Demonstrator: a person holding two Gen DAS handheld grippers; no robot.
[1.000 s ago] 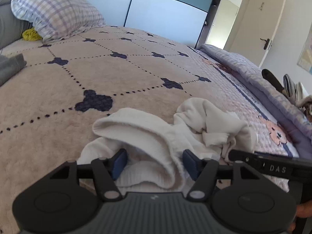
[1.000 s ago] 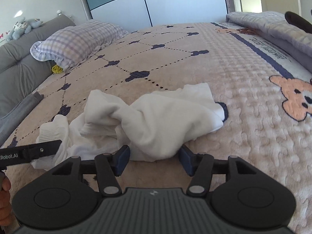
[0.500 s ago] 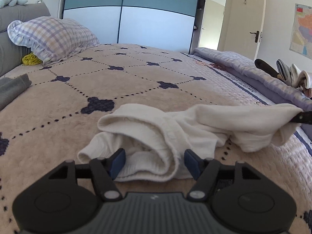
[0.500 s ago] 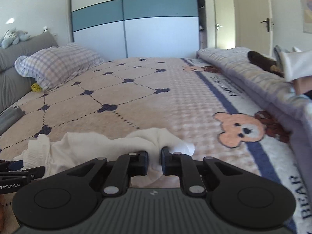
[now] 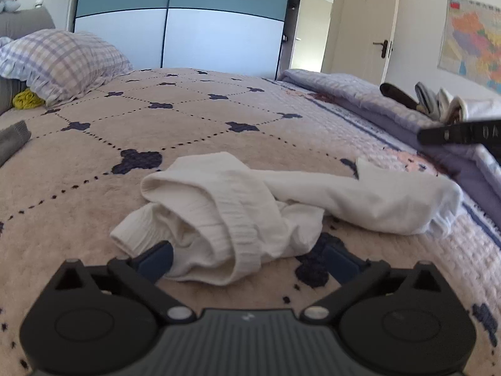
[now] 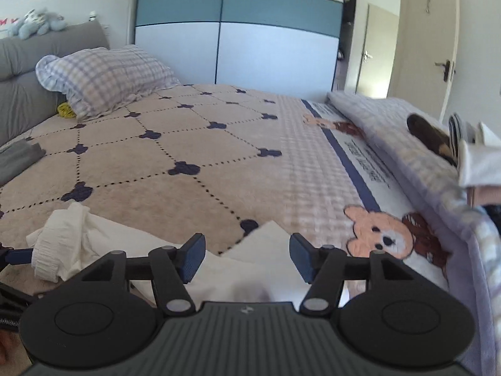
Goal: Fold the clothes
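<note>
A crumpled white garment [image 5: 360,200] lies on the beige bedspread [image 5: 188,131], drawn out to the right with its ribbed hem bunched at the left. My left gripper [image 5: 249,260] is open and low on the bed, and the ribbed hem lies between its blue fingers [image 5: 156,257]. A finger of my right gripper [image 5: 454,133] hovers above the garment's right end. In the right wrist view the right gripper [image 6: 247,255] is open, holding nothing, just above the white garment [image 6: 94,235].
A checked pillow [image 5: 59,62] and a yellow item [image 5: 26,98] sit at the far left by the grey headboard [image 6: 47,47]. Grey cloth [image 5: 12,139] lies at the left edge. A lilac quilt [image 5: 360,94] with stacked clothes [image 5: 438,103] runs along the right. A wardrobe [image 5: 188,31] stands behind.
My right gripper was shut on the garment's end half a second ago, pulling it rightward; it has now opened and let go. The garment lies stretched out. The left gripper stayed open.
</note>
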